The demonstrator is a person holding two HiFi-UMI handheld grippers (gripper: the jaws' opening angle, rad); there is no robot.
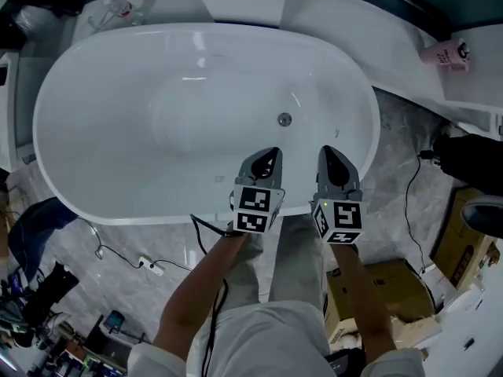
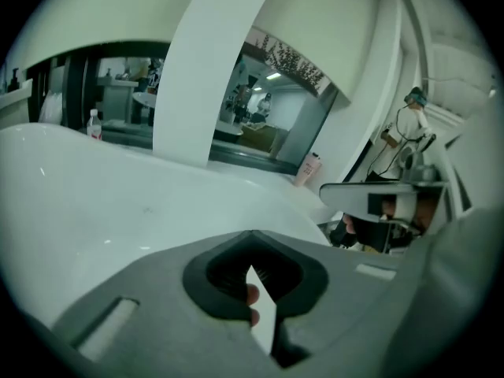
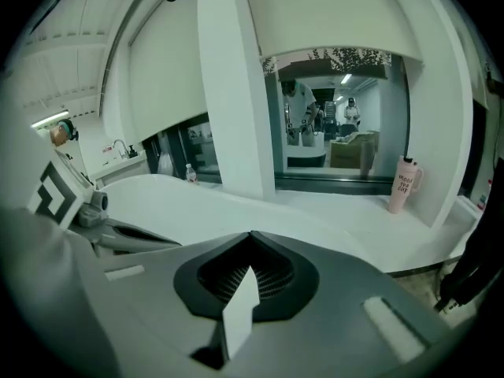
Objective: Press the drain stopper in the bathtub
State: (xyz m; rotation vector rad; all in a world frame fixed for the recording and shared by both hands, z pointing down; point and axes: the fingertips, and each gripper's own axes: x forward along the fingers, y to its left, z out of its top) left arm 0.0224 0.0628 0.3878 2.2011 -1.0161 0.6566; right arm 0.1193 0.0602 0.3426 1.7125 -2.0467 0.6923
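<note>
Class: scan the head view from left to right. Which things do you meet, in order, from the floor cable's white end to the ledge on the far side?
Power strip → left gripper → right gripper → pink cup. The drain stopper is left out: it lines up with the left gripper's right edge.

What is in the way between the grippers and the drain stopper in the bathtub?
Nothing that I can see. The drain stopper sits alone on the bare white floor of the bathtub. The left gripper and right gripper are by the near rim, both shut and empty, with only smooth tub ahead.
</note>
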